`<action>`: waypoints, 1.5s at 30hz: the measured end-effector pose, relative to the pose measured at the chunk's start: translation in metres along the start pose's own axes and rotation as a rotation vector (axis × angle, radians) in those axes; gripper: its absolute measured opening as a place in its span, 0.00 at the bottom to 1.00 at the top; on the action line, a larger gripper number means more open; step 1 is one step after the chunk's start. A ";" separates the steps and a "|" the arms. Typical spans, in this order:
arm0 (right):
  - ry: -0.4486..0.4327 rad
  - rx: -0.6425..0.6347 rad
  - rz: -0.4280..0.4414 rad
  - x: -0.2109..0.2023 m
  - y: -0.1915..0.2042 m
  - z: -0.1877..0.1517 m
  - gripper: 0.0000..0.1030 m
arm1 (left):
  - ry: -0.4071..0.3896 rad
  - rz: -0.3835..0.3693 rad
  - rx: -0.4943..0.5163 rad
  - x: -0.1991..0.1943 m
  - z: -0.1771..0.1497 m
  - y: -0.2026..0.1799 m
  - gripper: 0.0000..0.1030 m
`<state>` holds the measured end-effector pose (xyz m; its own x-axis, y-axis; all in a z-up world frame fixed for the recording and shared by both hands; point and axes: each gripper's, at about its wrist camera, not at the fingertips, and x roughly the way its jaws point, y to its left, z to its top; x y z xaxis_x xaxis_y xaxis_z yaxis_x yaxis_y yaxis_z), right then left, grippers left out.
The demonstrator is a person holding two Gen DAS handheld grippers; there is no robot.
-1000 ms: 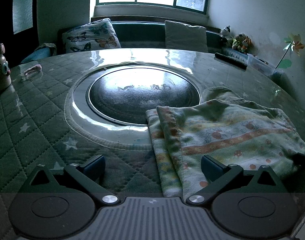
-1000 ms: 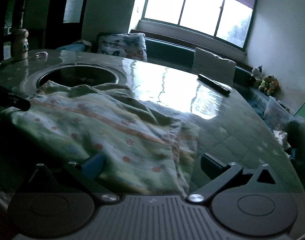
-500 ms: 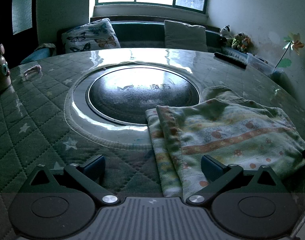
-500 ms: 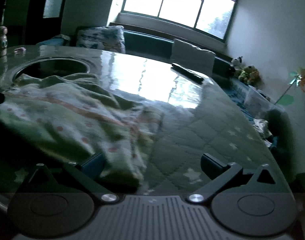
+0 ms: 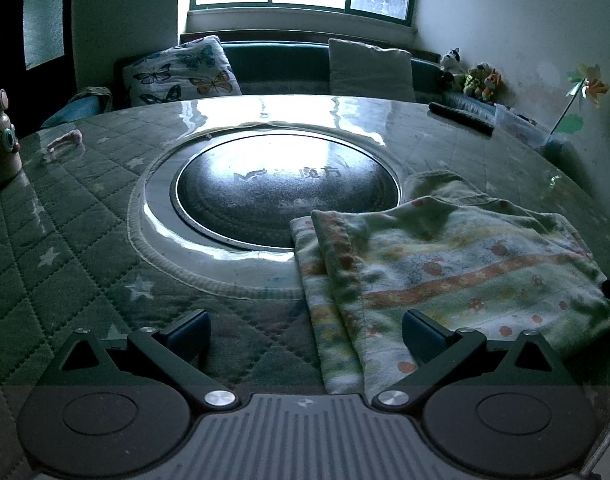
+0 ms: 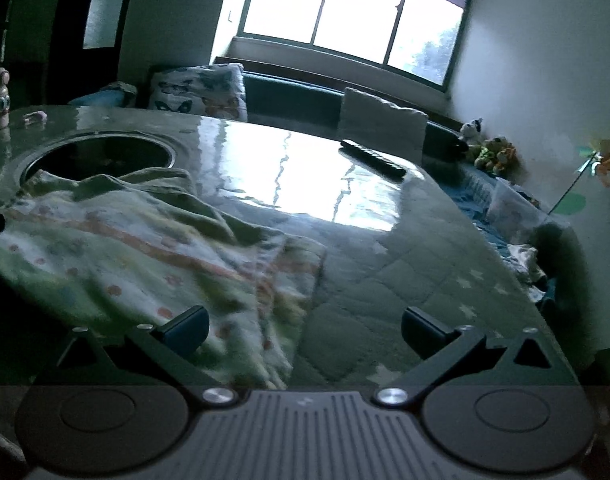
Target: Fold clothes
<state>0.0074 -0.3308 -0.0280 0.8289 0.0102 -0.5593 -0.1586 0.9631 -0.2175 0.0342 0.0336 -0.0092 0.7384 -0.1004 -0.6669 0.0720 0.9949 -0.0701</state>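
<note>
You're holding both jaws released: left gripper [image 5: 305,338] and right gripper [image 6: 303,330] gripping nothing. Folded garment [image 5: 445,268] is lying on the quilted worktop [image 5: 65,248], overlapping the round inset's [image 5: 285,192] edge.

— How does the left black two-finger gripper [image 5: 303,336] stand?
— Low and level, its blue-padded fingers [image 5: 187,334] spread wide, nothing between them.
— And the right black two-finger gripper [image 6: 303,334]?
— Also spread wide and empty, tilted slightly, its blue-padded fingers [image 6: 421,330] well apart. A dark tip of it shows at the far right edge of the left wrist view.
</note>
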 end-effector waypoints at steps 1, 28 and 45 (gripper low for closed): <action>0.000 -0.005 0.005 0.002 0.002 0.001 1.00 | 0.001 0.001 0.001 0.001 0.001 0.000 1.00; -0.002 -0.012 0.005 0.049 0.000 0.021 1.00 | 0.028 0.076 0.027 0.040 0.038 0.006 1.00; 0.024 0.000 -0.038 0.080 -0.014 0.040 1.00 | 0.035 0.106 0.018 0.053 0.050 0.014 1.00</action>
<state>0.0977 -0.3329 -0.0379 0.8212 -0.0333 -0.5697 -0.1270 0.9626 -0.2392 0.1077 0.0424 -0.0079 0.7189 0.0053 -0.6951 0.0075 0.9999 0.0155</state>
